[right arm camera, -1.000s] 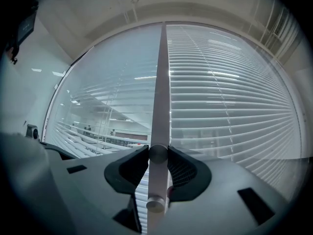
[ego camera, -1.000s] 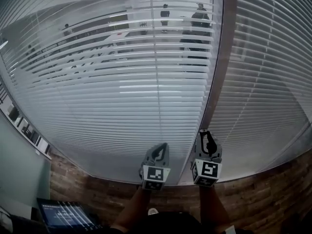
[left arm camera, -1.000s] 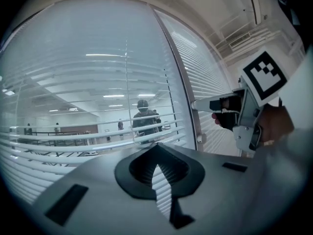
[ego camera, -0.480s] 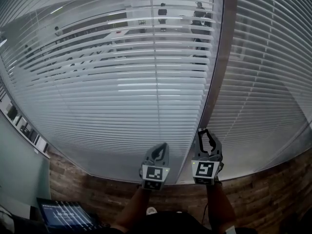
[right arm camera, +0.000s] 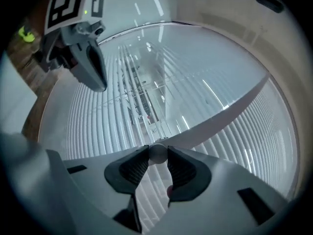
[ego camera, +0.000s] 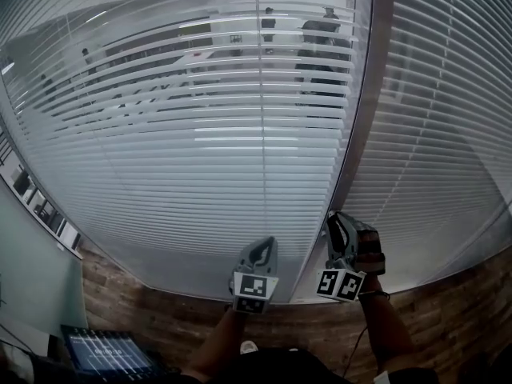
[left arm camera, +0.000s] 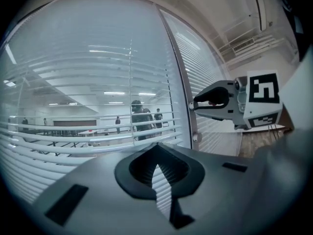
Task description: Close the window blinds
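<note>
White slatted blinds fill the glass pane ahead; their slats are part tilted, so the room behind shows through. My right gripper is at the pane's dark upright frame, rolled onto its side. In the right gripper view it is shut on a small round white knob. My left gripper hangs just left of it, pointing at the blinds. Its jaws are shut with nothing between them. The right gripper shows at the upright in the left gripper view.
A second pane to the right has blinds with flatter slats. People stand beyond the glass. A laptop sits at the lower left on the wood-look floor. A grey wall closes the left side.
My right gripper has rolled to the right on the knob, so its marker cube now tilts and the hand shows beside it. The left gripper has kept still.
</note>
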